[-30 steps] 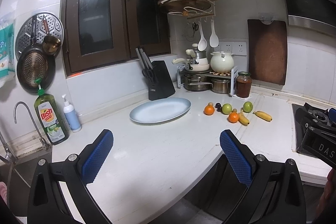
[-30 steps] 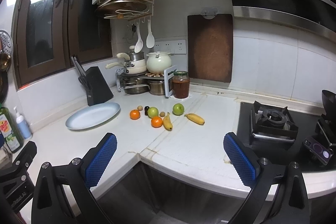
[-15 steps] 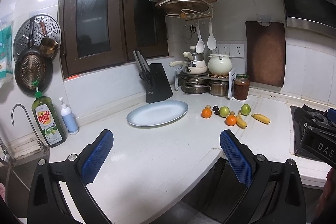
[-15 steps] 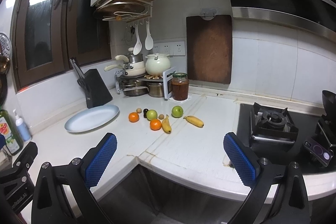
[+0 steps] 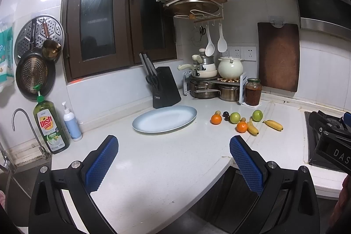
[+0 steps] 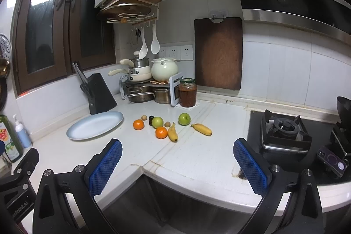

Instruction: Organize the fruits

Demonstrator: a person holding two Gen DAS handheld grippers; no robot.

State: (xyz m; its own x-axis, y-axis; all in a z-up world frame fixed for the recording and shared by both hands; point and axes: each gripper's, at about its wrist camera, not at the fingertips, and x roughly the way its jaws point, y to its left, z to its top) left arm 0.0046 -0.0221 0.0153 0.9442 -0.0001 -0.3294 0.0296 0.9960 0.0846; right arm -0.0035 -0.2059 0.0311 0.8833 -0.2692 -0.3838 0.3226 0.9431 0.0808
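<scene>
Two claws: left gripper [image 5: 174, 157] and right gripper [image 6: 177, 158], each with fingers spread wide, nothing between the pads, both held off the front edge of the worktop [image 5: 171, 163].
Fruit spot: loose cluster toward the back of the worktop, right of the plate [image 5: 164, 119], in front of the jar [image 5: 253, 91] and the pot rack [image 6: 144, 89].
Fruit count: two oranges [image 6: 138, 124] [image 6: 161, 132], two green apples [image 6: 157, 122] [image 6: 184, 119], two bananas [image 6: 172, 133] [image 6: 202, 129], a dark round fruit [image 6: 151, 119], two small tan ones [image 6: 144, 117] [image 6: 167, 124].
Plate: bare, lies left of the cluster, near the knife block [image 5: 165, 91].
Key relation: fruit sits ahead and slightly left of centre in the right view; ahead and clearly off to the right in the left view.
Nearer claw: judged the right one, since the cluster lies nearly straight along its fingers; the left one lines up better with the plate.
Long axes: near banana [image 5: 252, 128] runs roughly front to back, stem end away; far banana [image 5: 273, 124] lies slanted across, closer to the stove [image 6: 285, 131].
Likely first pick: near orange [image 5: 241, 127], it touches or almost touches the near banana, cannot tell which.
Reach: cluster is well apart from both claws, a forward move is needed before any closing.
Hard to see: small tan and dark fruits too small to name; fisheye bends the worktop edge, so depth is a guess.
Cut off: right gripper body shows only partly at the right edge of the left view; a phone [image 6: 331, 160] sits by the stove.
</scene>
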